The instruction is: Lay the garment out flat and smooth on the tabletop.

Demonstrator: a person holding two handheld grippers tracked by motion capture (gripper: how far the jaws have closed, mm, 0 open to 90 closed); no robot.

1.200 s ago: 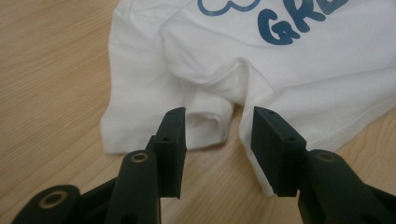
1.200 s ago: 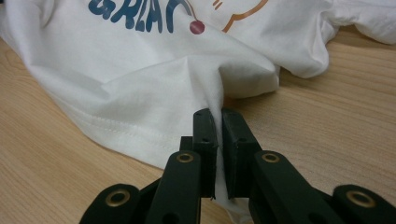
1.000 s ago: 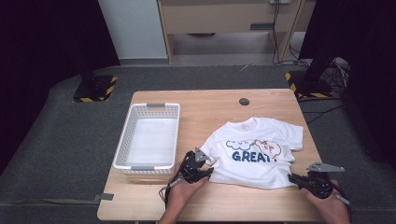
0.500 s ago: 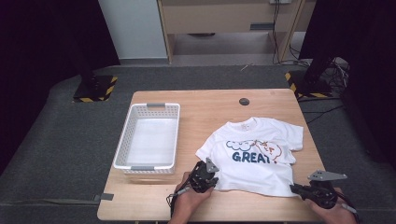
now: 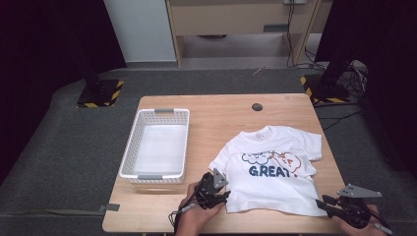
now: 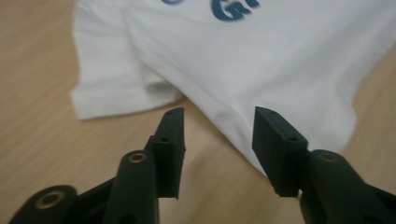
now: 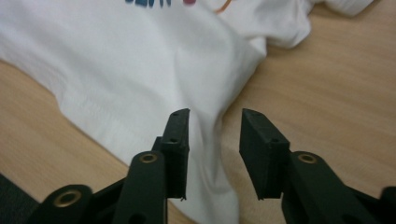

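Smooth wooden table (image 5: 221, 113); soft white T-shirt (image 5: 275, 189); left claw (image 6: 218, 135), right claw (image 7: 214, 135) just parted, empty.

Parted tongs (image 6: 218, 135) just opened, white T-shirt (image 6: 261, 70) hem between, wooden table (image 6: 42, 140)

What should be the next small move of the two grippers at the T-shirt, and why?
Probably close both on the hem corners. The T-shirt lies flat; the left gripper and right gripper have just been opening, jaws apart at the hem, pressing nothing.
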